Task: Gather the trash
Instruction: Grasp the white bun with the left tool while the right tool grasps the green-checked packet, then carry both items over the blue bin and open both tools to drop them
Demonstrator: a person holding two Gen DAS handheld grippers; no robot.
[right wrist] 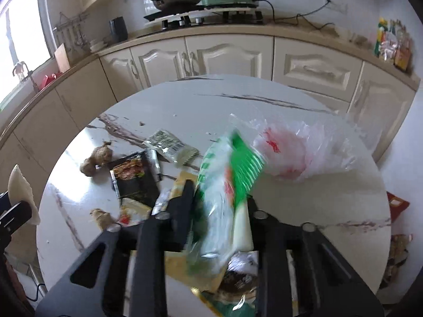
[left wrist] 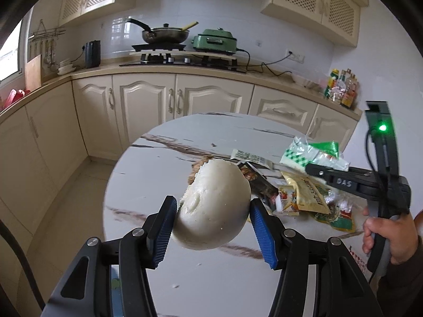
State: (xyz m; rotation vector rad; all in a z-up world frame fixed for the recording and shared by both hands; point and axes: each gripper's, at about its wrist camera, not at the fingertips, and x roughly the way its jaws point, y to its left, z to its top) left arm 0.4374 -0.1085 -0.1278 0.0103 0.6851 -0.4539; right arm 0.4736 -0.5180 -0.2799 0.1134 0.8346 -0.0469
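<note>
My left gripper (left wrist: 212, 215) is shut on a half-eaten white steamed bun (left wrist: 214, 206) and holds it above the round marble table (left wrist: 164, 158); the bun also shows at the left edge of the right wrist view (right wrist: 19, 192). My right gripper (right wrist: 219, 198) is shut on a green-and-white plastic wrapper (right wrist: 227, 182), lifted off the table; it also shows in the left wrist view (left wrist: 314, 155). On the table lie a dark snack packet (right wrist: 134, 177), a small sachet (right wrist: 169, 145), yellow packets (left wrist: 309, 192) and ginger pieces (right wrist: 96, 159).
A clear plastic bag with red print (right wrist: 298, 150) lies on the table's right side. Cream kitchen cabinets (left wrist: 148, 100) and a counter with a wok (left wrist: 165, 34) and green cooker (left wrist: 215, 41) stand behind. More litter lies on the floor at right (right wrist: 396, 203).
</note>
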